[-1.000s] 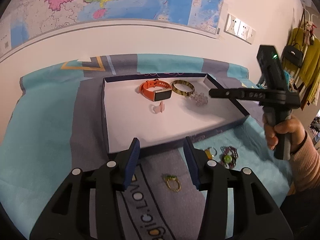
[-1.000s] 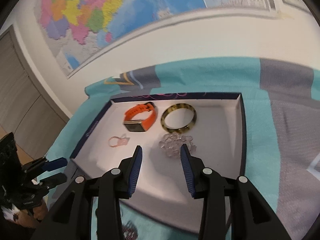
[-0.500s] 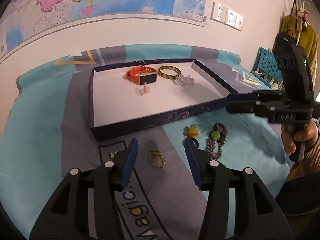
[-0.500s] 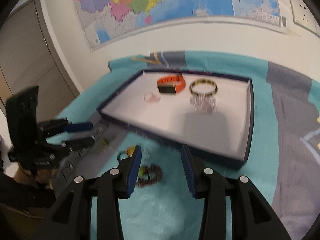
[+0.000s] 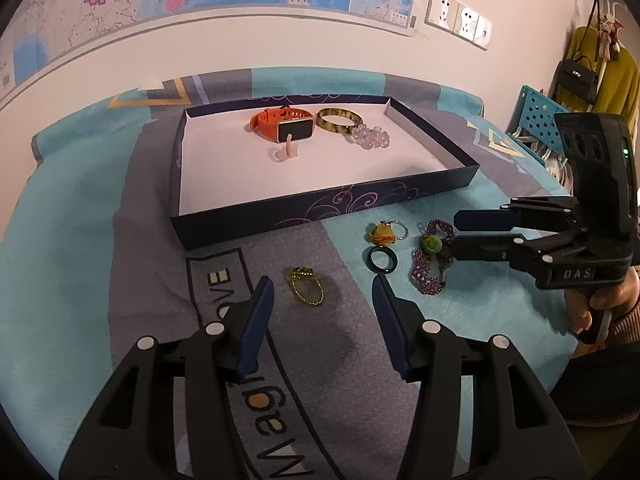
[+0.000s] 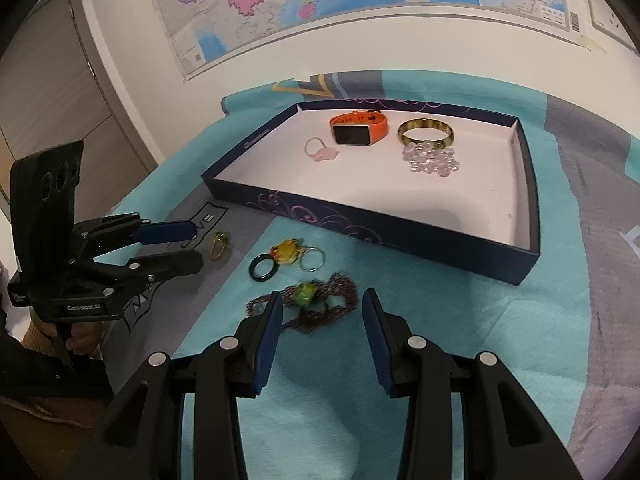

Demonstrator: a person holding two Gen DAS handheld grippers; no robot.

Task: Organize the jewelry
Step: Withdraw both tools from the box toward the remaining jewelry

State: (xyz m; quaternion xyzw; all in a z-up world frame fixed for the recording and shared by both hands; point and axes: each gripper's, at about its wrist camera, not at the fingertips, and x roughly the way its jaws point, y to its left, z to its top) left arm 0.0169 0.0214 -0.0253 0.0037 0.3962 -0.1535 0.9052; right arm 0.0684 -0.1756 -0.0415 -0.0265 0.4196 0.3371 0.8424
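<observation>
Two tongs have pulled back from the tray (image 5: pixel 328 204) and now hang spread and empty over the loose pieces: the right tongs (image 6: pixel 320 312) above the purple bead chain (image 6: pixel 320 304), the left tongs (image 5: pixel 324 300) just behind the gold ring (image 5: pixel 305 290). Beyond both, the tray already holds a watch (image 5: pixel 282 124), bangle (image 5: pixel 338 120), crystal bracelet (image 5: pixel 370 137) and pink ring (image 5: pixel 285 154), so sorting is roughly half done.

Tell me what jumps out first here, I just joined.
The orange watch in the tray, beside a gold bangle and clear beads. On the cloth before the tray lie loose pieces; the open right gripper frames a purple necklace, the open left gripper a gold ring.
</observation>
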